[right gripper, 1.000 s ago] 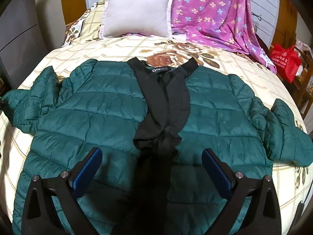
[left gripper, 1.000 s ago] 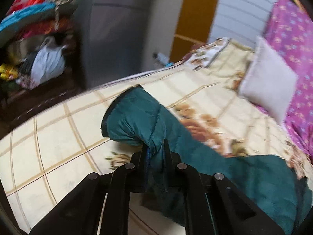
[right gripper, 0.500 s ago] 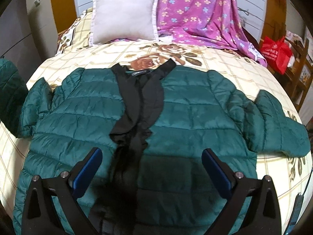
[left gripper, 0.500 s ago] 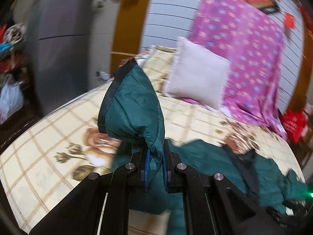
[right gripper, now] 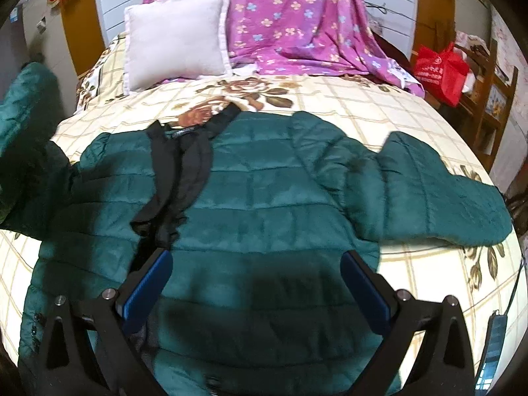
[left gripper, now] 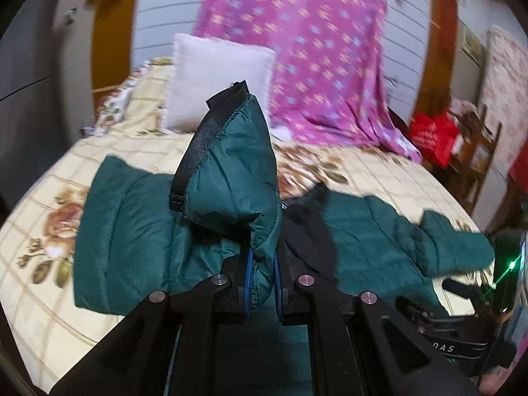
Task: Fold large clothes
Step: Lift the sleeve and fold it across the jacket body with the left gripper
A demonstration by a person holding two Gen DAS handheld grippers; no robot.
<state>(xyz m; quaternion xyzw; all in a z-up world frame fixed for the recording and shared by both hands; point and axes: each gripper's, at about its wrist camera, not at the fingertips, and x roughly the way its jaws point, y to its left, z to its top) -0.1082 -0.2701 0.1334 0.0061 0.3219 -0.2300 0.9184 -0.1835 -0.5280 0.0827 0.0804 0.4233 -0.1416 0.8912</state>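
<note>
A dark green quilted jacket (right gripper: 270, 204) with a black collar and front strip lies face up on the bed. My left gripper (left gripper: 262, 274) is shut on the jacket's left sleeve (left gripper: 231, 171) near its black cuff and holds it up above the jacket's body. In the right wrist view that raised sleeve (right gripper: 23, 105) shows at the far left. My right gripper (right gripper: 255, 283) is open and empty, hovering above the jacket's lower front. The other sleeve (right gripper: 439, 194) lies spread out to the right.
The bed (right gripper: 379, 105) has a cream checked cover with rose prints. A white pillow (right gripper: 175, 39) and a purple flowered blanket (right gripper: 297, 16) lie at its head. A red bag (right gripper: 439, 72) on wooden furniture stands at the right. A grey wardrobe is at the left.
My left gripper has lifted the left sleeve off the bed and carried it rightward over the jacket's body. My right gripper has drifted slightly to the right and stays open.
</note>
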